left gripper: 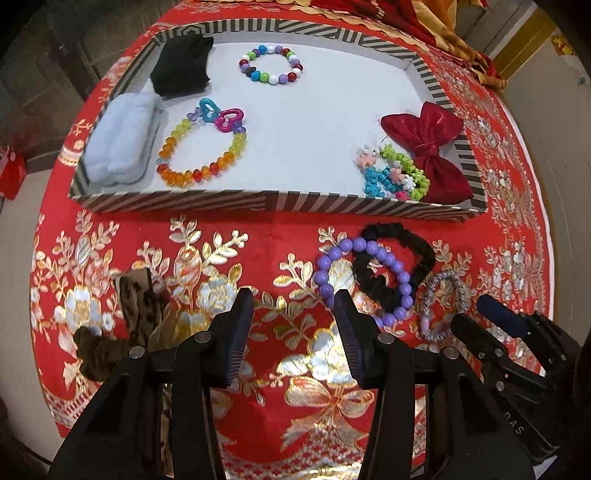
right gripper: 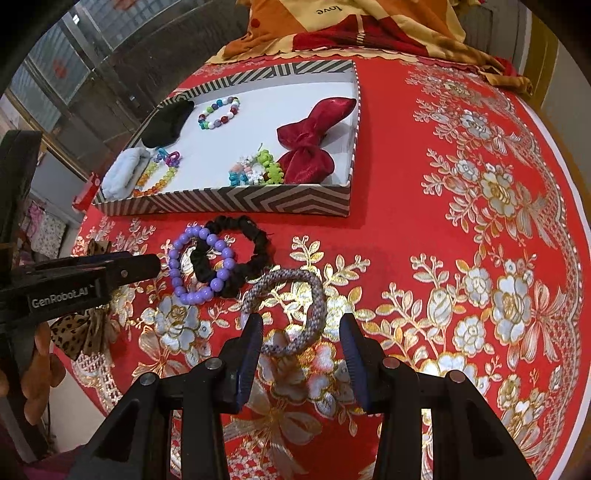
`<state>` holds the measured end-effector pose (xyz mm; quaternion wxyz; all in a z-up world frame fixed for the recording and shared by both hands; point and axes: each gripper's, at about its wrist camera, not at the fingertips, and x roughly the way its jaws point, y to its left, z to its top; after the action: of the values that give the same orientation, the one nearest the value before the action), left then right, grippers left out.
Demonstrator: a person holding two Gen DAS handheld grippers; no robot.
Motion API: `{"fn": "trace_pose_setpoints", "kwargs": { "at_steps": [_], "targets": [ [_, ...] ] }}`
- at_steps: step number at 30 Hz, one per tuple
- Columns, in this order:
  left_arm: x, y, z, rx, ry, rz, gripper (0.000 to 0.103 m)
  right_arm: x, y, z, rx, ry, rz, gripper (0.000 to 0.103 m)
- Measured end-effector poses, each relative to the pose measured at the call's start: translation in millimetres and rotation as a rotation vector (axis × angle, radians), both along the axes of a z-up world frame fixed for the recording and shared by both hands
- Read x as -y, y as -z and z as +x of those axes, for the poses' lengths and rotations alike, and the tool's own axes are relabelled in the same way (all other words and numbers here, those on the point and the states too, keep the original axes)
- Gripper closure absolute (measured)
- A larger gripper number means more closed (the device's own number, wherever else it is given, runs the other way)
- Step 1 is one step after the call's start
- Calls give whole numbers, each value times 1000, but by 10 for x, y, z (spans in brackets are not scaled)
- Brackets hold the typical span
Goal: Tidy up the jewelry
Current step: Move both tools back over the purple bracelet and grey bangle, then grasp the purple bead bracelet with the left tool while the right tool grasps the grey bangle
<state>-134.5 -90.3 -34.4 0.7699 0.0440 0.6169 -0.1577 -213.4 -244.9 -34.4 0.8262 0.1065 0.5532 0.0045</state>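
Observation:
A striped tray [left gripper: 177,204] [right gripper: 221,201] with a white floor holds two bead bracelets, a red bow [left gripper: 432,155], a black pouch and a pale blue fluffy piece. On the red cloth in front of it lie a purple bead bracelet [left gripper: 397,266] [right gripper: 177,273], a black scrunchie [left gripper: 406,240] [right gripper: 255,236] and a grey woven band [left gripper: 461,291] [right gripper: 310,288]. My left gripper [left gripper: 295,299] is open and empty, left of the purple bracelet. My right gripper [right gripper: 301,325] is open, its jaws on either side of the grey band's near end.
A leopard-print bow [left gripper: 136,310] [right gripper: 79,332] lies on the cloth at the left. A small pile of coloured bead pieces [left gripper: 395,173] sits in the tray beside the red bow. Folded orange and yellow fabric [right gripper: 332,26] lies behind the tray.

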Motion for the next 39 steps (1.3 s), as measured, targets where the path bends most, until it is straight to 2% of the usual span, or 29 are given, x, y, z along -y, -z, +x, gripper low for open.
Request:
{"fn": "trace_pose_setpoints", "kwargs": {
  "at_steps": [14,18,19,20,21,24,26,31,39],
  "targets": [
    [212,168,121,12,76,77,58,-63,116,123,1,-3,-68,62],
    [253,177,108,39,97,86,62,-97,135,152,8,-23,-105,74],
    [260,167,114,43,97,79,66,-101,134,157,9,-26,-110,75],
    [274,165,125,46,98,75,77,-106,136,163,11,-28,-116,79],
    [265,162,138,44,97,67,84,-108,139,165,14,-33,-131,82],
    [237,157,179,33,103,38,94,-105,142,162,18,-41,-147,90],
    [227,161,189,26,107,23,95,-63,136,144,23,-34,-126,95],
    [142,119,192,-18,95,-15,95,37,62,78,51,-13,-45,96],
    [-88,-315,91,30,105,-85,95,36,-286,-14,122,-9,-22,96]
  ]
}}
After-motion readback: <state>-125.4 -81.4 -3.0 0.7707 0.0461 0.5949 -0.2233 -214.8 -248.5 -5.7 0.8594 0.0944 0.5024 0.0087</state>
